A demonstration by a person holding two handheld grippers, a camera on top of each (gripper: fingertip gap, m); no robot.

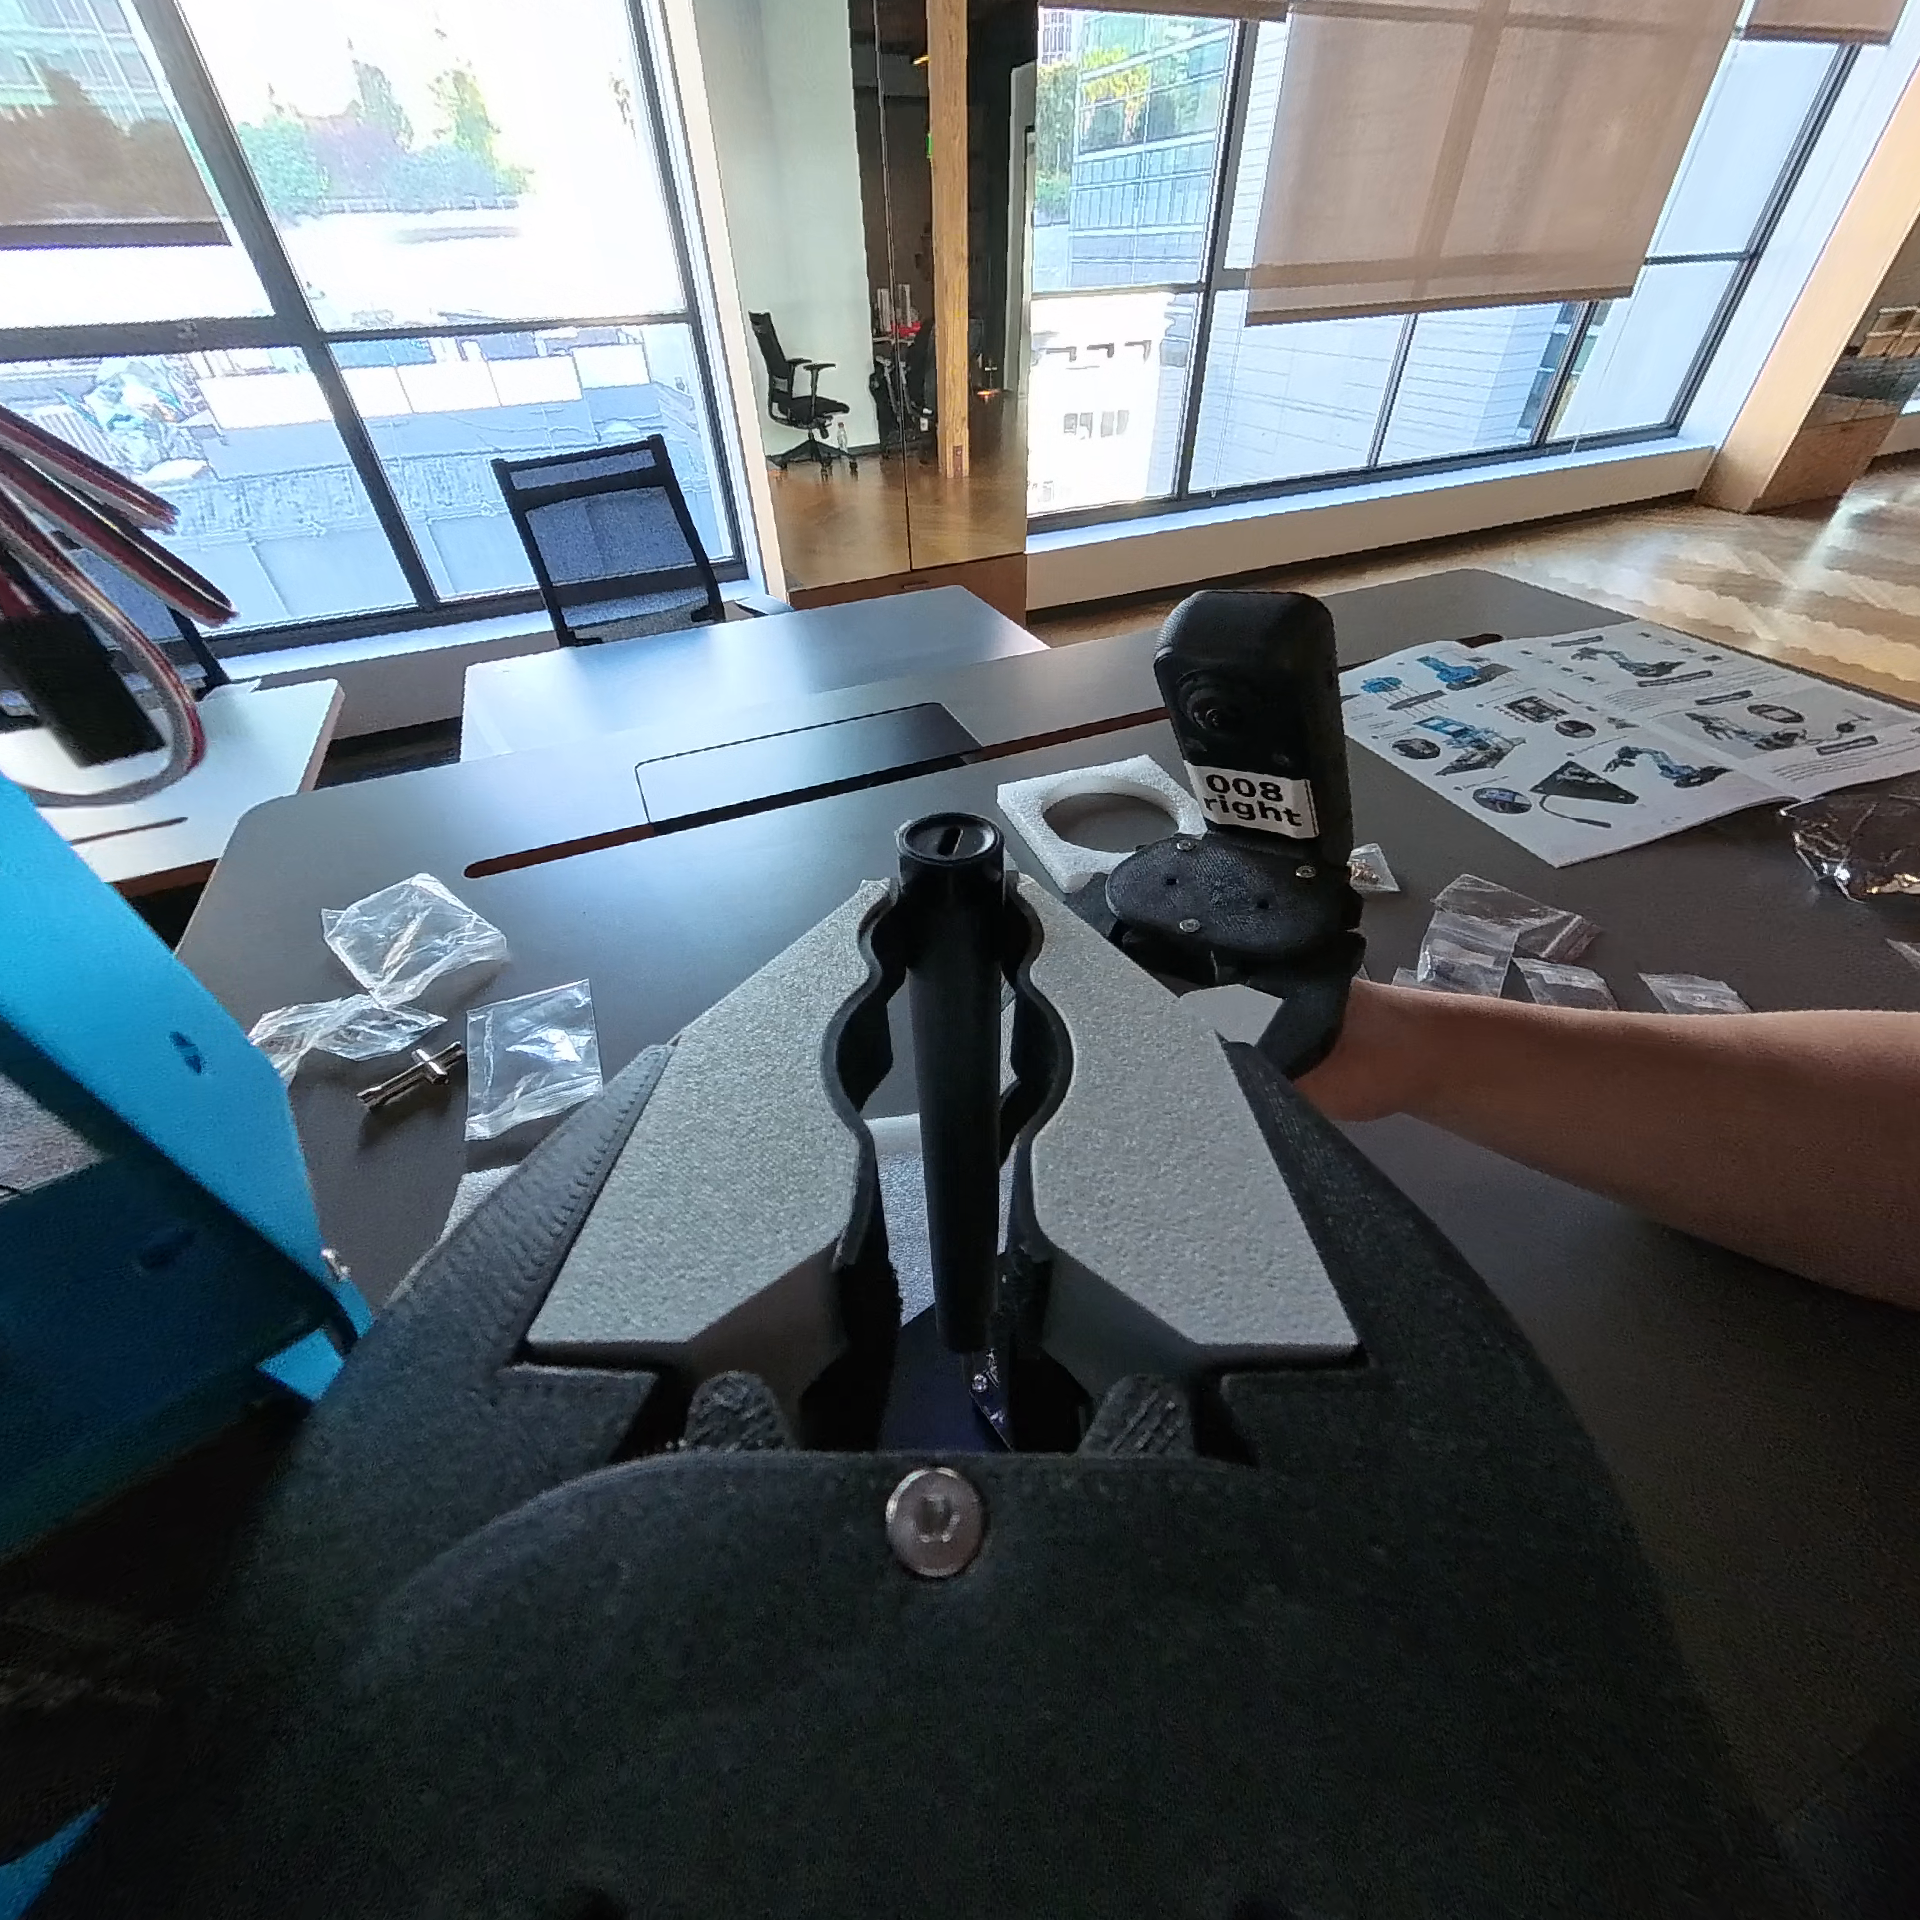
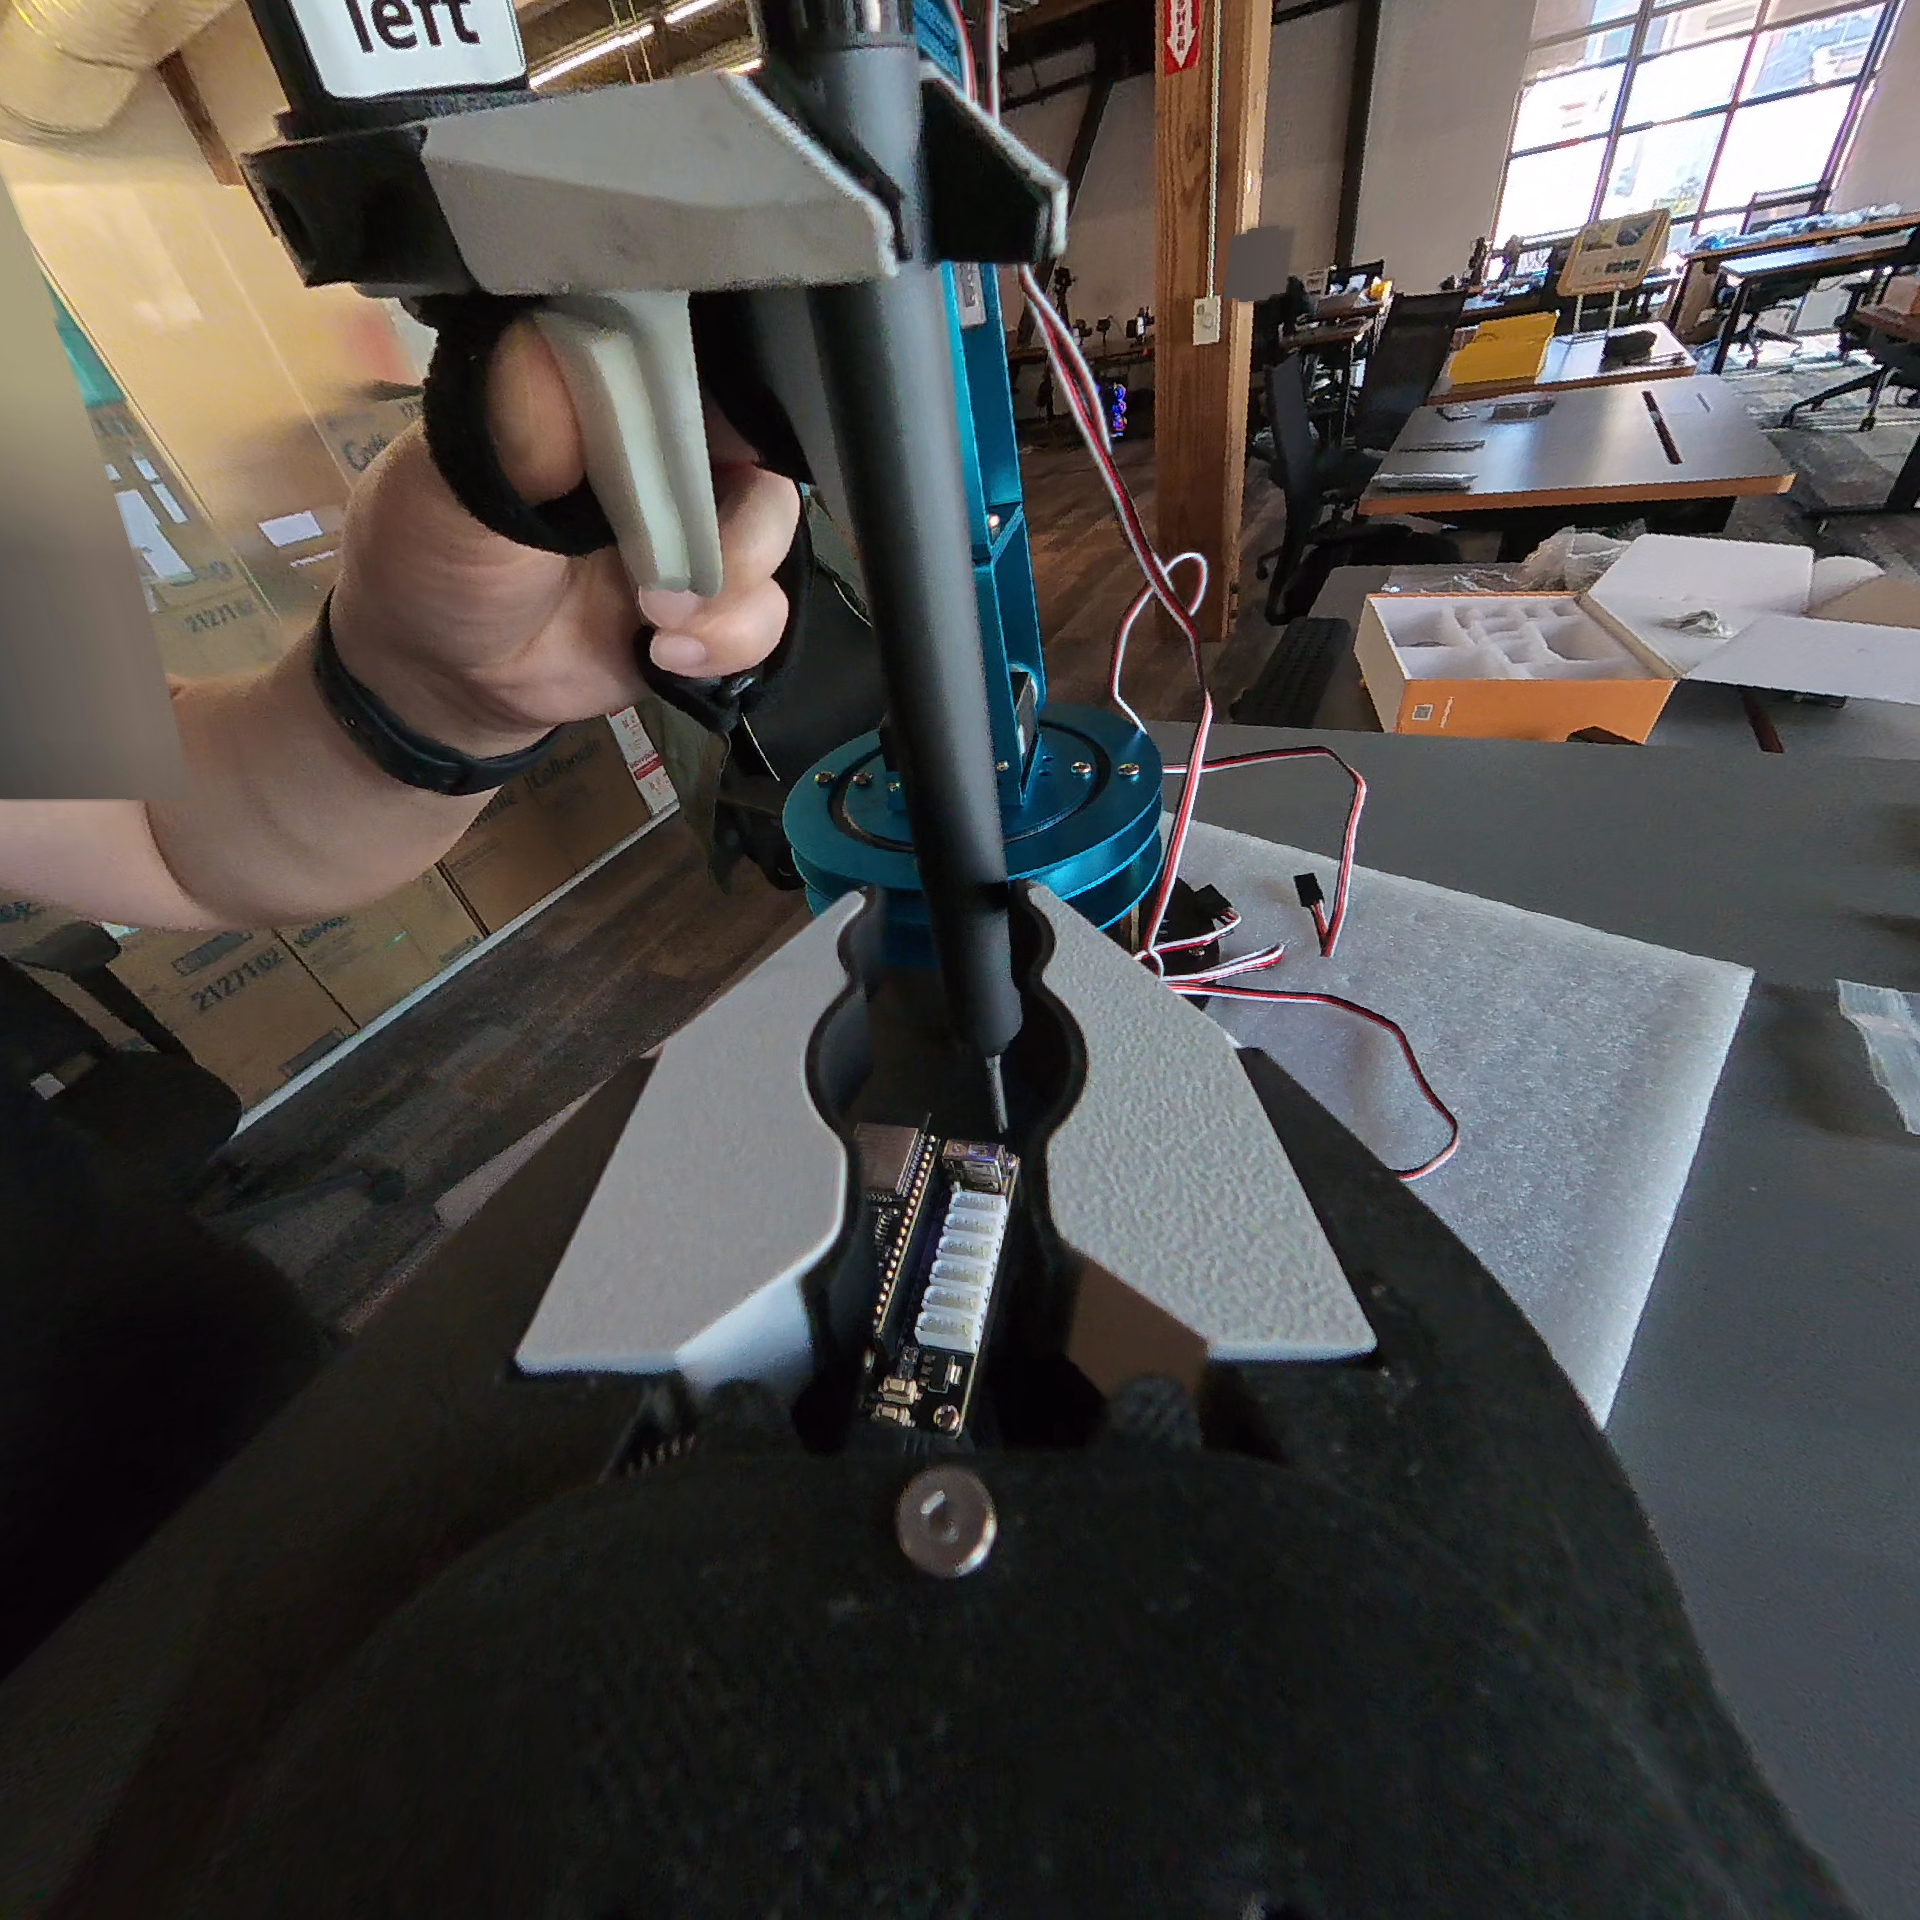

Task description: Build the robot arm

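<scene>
My left gripper (image 1: 951, 904) is shut on a black screwdriver (image 1: 956, 1091), which runs upright between its grey fingers. The tip points down at a small dark circuit board (image 1: 971, 1397). In the right wrist view, my right gripper (image 2: 940, 914) is shut on that circuit board (image 2: 935, 1278), which carries white connectors. The screwdriver (image 2: 914, 623) comes down from the left gripper (image 2: 904, 156), and its tip touches the board's far corner. A hand squeezes the left gripper's trigger. The right gripper's body (image 1: 1252, 727) shows at the right, its fingers hidden.
A blue robot arm base (image 2: 1081, 821) with red-white-black wires (image 2: 1351, 997) stands on a foam sheet (image 2: 1507, 1091) just behind the board. On the dark table (image 1: 727, 914) lie plastic bags (image 1: 416, 935), a metal tool (image 1: 405, 1086), a foam piece (image 1: 1101, 821) and an instruction sheet (image 1: 1621, 727). Left tips to right tips: about 10 centimetres.
</scene>
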